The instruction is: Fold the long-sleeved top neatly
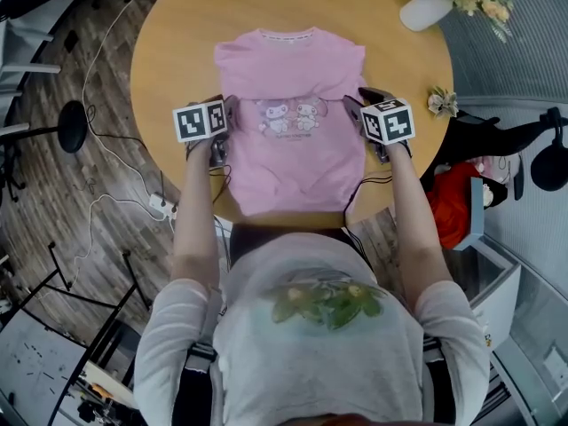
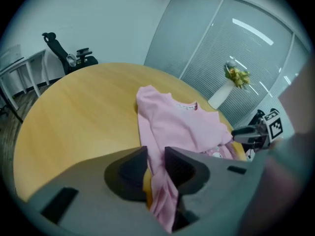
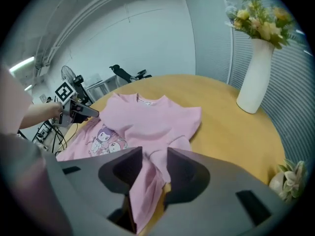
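lying face up on the surface (image 1: pixel 177 25), the top (image 1: pixel 288 149) seems to have both sleeves folded in. left tool (image 2: pixel 155 154) and right tool (image 3: pixel 154 154) stand open, a side edge loose between each one's jaws. body folds not yet done.

The person wears a pale grey shirt (image 1: pixel 266 344) with short sleeves (image 1: pixel 173 313) and a green leafy print (image 1: pixel 328 302) on the chest. The left gripper (image 1: pixel 227 112) and right gripper (image 1: pixel 357 105) are dark. Each carries a white cube (image 1: pixel 200 120) with black square markers, and thin black cables (image 1: pixel 219 174) trail below. Their fingers (image 2: pixel 132 168) are broad, matte dark grey, with hollowed inner faces.
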Demonstrator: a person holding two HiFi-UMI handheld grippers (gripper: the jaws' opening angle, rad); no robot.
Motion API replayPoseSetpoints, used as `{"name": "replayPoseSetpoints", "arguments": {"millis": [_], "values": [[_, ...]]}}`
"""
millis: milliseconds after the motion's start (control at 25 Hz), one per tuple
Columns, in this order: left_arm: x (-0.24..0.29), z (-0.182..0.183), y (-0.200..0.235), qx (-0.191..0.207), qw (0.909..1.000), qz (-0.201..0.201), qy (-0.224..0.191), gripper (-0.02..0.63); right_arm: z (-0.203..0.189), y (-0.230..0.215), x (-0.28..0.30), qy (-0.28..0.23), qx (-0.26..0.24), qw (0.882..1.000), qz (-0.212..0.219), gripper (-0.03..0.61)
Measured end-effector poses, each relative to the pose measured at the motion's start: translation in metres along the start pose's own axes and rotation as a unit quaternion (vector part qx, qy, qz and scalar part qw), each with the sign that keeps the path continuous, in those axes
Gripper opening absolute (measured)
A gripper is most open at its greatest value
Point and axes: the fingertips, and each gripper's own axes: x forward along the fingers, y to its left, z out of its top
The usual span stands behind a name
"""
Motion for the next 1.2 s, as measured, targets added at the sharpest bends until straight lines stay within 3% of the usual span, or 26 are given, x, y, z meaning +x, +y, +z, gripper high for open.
{"name": "replayPoseSetpoints", "arguments": {"millis": [80,160,280,400,520,720,880,960,1000,1040,1080,1200], "values": [[-0.003,0.003,0.003,-0.021,0.9996,-0.002,-0.017,0.011,-0.001,0.003,0.003,0.002,-0.016,1.000,-0.010,0.062],[-0.009,0.009,0.004,-0.047,0.9981,-0.019,-0.034,0.011,0.006,0.008,0.001,-0.014,-0.029,0.999,-0.018,0.037],[-0.016,0.009,0.014,-0.058,0.9972,-0.022,-0.042,0.011,0.019,0.022,-0.004,-0.041,-0.036,0.998,0.005,0.034],[-0.011,-0.007,0.031,-0.063,0.9979,0.011,-0.015,0.011,0.010,0.033,0.000,-0.009,-0.050,0.998,0.034,0.035],[-0.013,-0.006,0.040,-0.068,0.9967,0.044,-0.009,0.029,0.007,0.026,0.000,0.005,-0.043,0.999,0.031,0.166],[-0.019,0.062,0.025,-0.063,0.9948,0.000,-0.080,0.094,0.034,0.001,-0.002,-0.037,-0.015,0.999,0.006,0.166],[0.008,0.089,0.013,-0.034,0.9979,-0.020,-0.052,0.155,0.031,-0.013,0.019,-0.010,-0.005,1.000,0.007,0.166],[0.022,0.095,0.014,-0.028,0.9987,-0.009,-0.043,0.155,0.023,-0.017,0.030,0.012,-0.014,1.000,0.007,0.166],[0.026,0.098,0.018,-0.024,0.9987,0.003,-0.045,0.151,0.021,-0.016,0.032,0.018,-0.022,1.000,0.009,0.136],[0.026,0.102,0.022,-0.020,0.9984,0.014,-0.052,0.102,0.023,-0.014,0.032,0.014,-0.030,0.999,0.012,0.064],[0.025,0.106,0.027,-0.021,0.9976,0.019,-0.062,0.015,0.030,-0.011,0.028,0.001,-0.036,0.999,0.015,0.044],[0.015,0.121,0.044,-0.067,0.9929,-0.002,-0.098,0.015,0.061,-0.003,0.012,-0.056,-0.049,0.997,0.025,0.041]]}}
